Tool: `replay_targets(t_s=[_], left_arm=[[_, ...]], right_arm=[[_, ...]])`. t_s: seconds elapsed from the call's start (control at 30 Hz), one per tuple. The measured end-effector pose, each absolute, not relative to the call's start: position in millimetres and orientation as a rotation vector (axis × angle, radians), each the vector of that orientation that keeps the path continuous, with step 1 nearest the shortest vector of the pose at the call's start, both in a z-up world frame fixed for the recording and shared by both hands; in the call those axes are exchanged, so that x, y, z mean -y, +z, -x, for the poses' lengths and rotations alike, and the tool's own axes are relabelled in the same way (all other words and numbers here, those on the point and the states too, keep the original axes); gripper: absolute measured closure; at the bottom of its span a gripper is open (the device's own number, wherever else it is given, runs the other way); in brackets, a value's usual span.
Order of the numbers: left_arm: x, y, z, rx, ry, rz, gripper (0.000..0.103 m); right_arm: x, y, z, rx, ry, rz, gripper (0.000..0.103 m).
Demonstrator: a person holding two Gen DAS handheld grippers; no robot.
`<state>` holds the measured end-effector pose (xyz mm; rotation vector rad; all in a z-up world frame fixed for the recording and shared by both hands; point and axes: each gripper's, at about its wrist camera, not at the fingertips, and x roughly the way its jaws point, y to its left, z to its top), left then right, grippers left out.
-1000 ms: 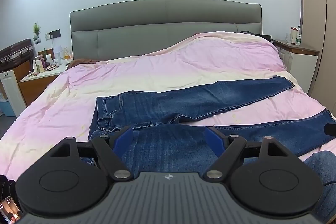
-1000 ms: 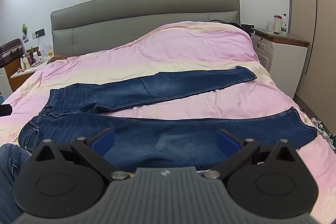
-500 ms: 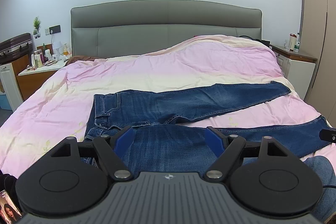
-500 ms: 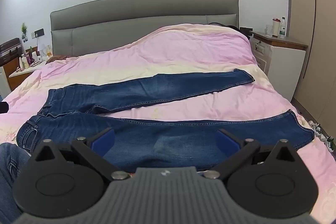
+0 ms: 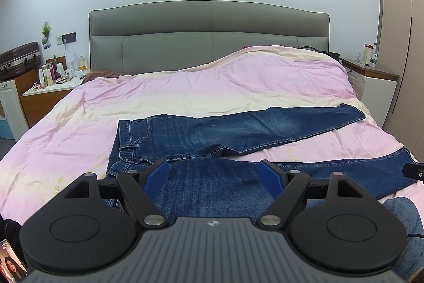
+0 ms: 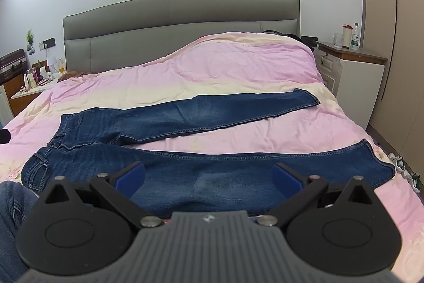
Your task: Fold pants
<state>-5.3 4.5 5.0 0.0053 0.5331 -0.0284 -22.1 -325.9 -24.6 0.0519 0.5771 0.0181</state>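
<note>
Dark blue jeans [image 5: 238, 131] lie flat on the pink bedspread, waistband to the left, legs spread apart to the right. They also show in the right wrist view [image 6: 185, 118]. My left gripper [image 5: 214, 173] is open and empty, held above the near leg close to the waist. My right gripper [image 6: 209, 174] is open and empty, held above the middle of the near leg. Neither touches the cloth.
A grey headboard [image 5: 209, 36] stands at the back. A cluttered nightstand [image 5: 50, 86] is at the left and a white nightstand [image 6: 352, 68] with bottles at the right. The person's jeans-clad knee [image 6: 13, 206] is at the near edge. Shoes [image 6: 405, 169] lie on the floor right.
Both grippers have pulled back and risen slightly, so the jeans sit a little lower and farther in both views. The jeans have not moved.
</note>
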Motion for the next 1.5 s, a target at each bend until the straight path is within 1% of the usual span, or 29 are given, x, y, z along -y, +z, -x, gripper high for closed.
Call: replay_targets(t_s=[1.5], left_arm=[[-5.1, 6.9, 7.2, -0.529, -0.045, -0.022, 0.012]], right_arm=[[332.6, -17.7, 27.5, -0.577, 0.001, -0.054, 0.005]])
